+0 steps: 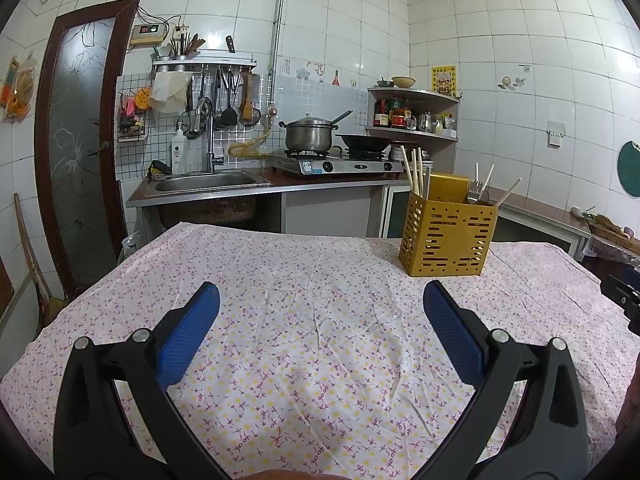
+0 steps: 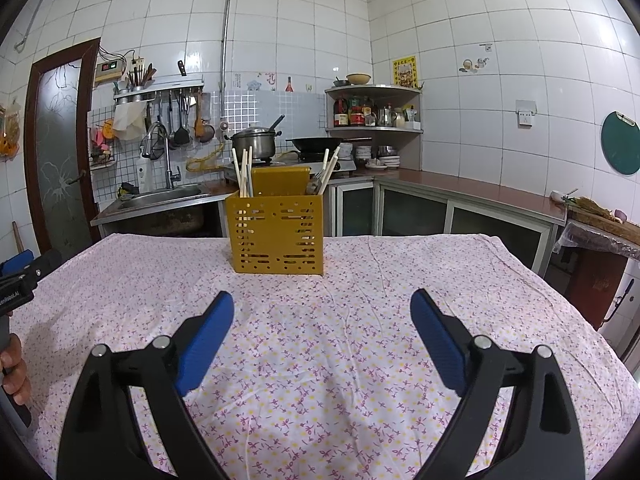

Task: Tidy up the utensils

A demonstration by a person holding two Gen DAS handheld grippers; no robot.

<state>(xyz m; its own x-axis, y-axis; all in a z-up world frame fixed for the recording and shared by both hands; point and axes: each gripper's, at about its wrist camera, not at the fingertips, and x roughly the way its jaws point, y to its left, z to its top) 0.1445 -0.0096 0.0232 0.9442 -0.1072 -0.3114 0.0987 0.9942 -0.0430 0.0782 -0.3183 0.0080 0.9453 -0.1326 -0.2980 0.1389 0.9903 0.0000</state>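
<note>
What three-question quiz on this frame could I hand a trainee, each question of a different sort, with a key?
1. True or false: the right claw is shut on a chopstick.
2. Multiple choice: where are the chopsticks? A) lying flat on the cloth; B) standing in the yellow utensil holder; C) in the sink.
3. Short answer: what covers the table under the left claw?

Key
1. False: both claws are open and hold nothing.
2. B: they stand upright in the left compartment; more utensils stand in the right one.
3. A floral tablecloth.
</note>
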